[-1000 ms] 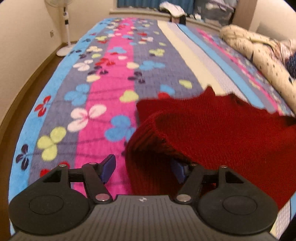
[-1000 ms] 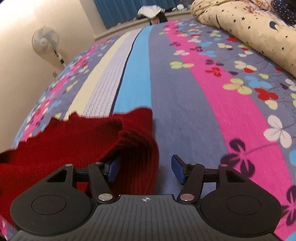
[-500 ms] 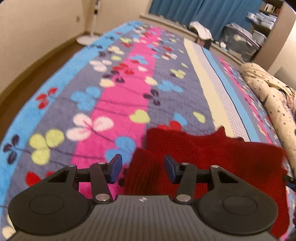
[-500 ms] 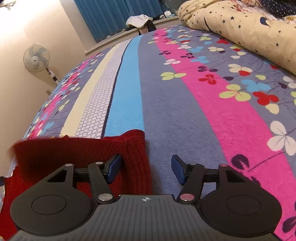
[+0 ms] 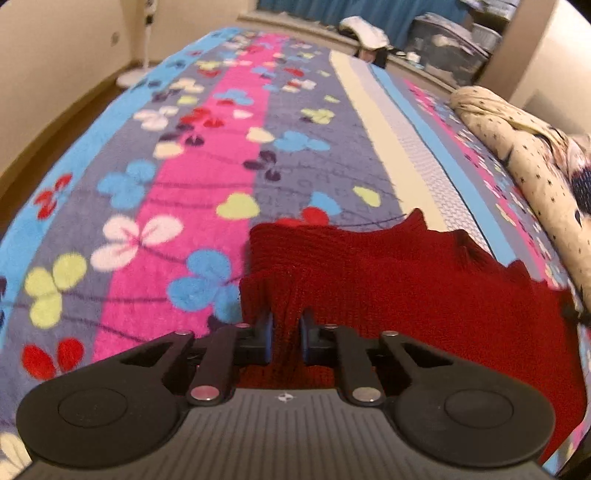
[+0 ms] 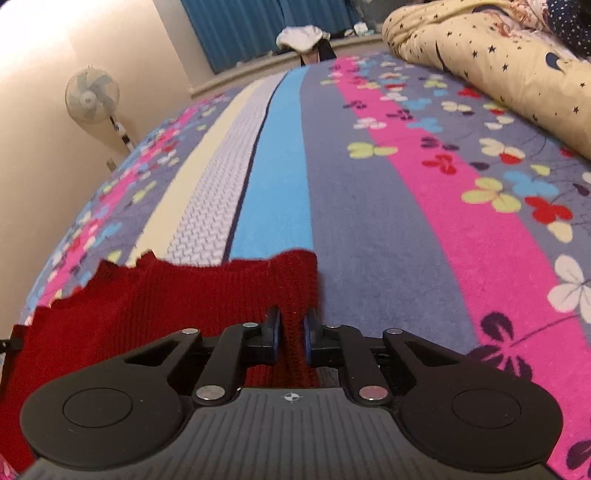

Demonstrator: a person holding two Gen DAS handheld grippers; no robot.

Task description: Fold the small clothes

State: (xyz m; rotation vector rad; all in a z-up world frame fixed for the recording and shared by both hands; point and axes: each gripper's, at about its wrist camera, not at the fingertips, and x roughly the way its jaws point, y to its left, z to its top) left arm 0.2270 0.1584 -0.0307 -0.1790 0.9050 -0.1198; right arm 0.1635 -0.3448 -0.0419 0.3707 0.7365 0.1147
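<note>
The dark red ribbed knit garment (image 5: pixel 388 280) lies on the striped fleece bed blanket with clover shapes (image 5: pixel 207 173), across its cream and blue middle stripes. The left claw (image 5: pixel 286 338) has just closed and pinches the garment's left near corner; the right claw (image 6: pixel 292 338) has likewise just closed, pinching its right edge. The knit looks soft, light and stretchy, so corners are the sensible hold. Its far edge seems scalloped, though blurred. Beyond the garment: a star-print beige quilt (image 6: pixel 491 62), a pedestal fan (image 6: pixel 92 98) and blue curtains (image 6: pixel 240 29).
</note>
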